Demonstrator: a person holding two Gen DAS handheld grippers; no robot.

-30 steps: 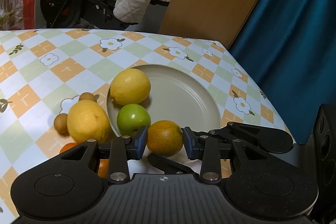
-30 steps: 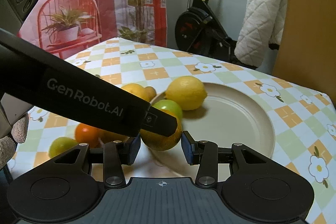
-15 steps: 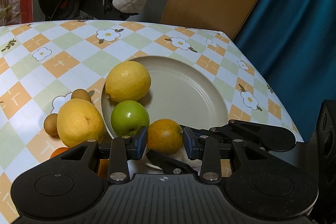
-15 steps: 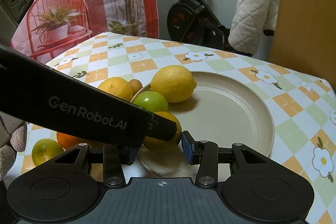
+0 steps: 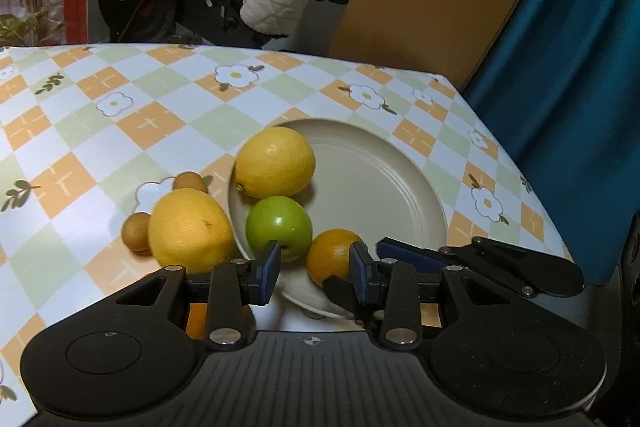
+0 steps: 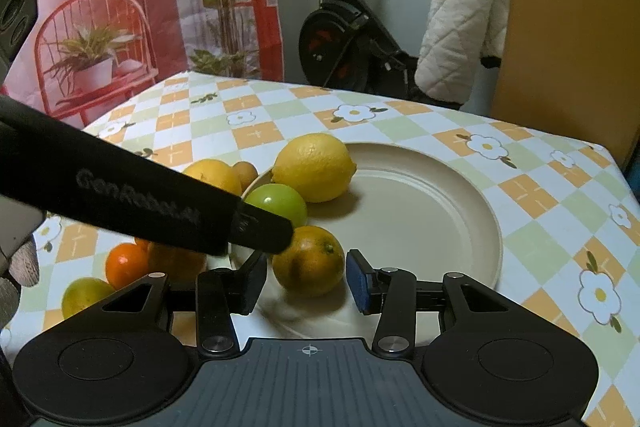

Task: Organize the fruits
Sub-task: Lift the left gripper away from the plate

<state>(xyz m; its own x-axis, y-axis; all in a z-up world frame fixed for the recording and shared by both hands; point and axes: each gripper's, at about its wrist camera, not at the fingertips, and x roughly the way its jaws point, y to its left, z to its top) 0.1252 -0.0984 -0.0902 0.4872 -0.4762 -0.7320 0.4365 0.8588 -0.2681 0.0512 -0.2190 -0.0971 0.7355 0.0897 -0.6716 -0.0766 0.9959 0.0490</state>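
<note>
A small orange (image 6: 310,261) rests on the near rim of the beige plate (image 6: 420,219). My right gripper (image 6: 306,281) straddles it, with a slim gap at each pad, so it stands open. My left gripper (image 5: 316,269) is open too. The orange (image 5: 332,257) lies against its right pad, well apart from the left pad. In the right wrist view a left finger (image 6: 260,231) touches the orange's upper left. A yellow lemon (image 5: 276,163) and a green apple (image 5: 279,227) lie on the plate (image 5: 380,179).
Off the plate's left edge lie a large yellow citrus (image 5: 190,231) and two small brown fruits (image 5: 190,181). A tangerine (image 6: 126,265) and a yellow-green fruit (image 6: 84,297) sit near the front left. An exercise bike and a wooden board stand beyond the table's far edge.
Both pairs of pads hugged the orange before; now thin gaps show at the right gripper's pads, and the orange sits off toward the left gripper's right pad.
</note>
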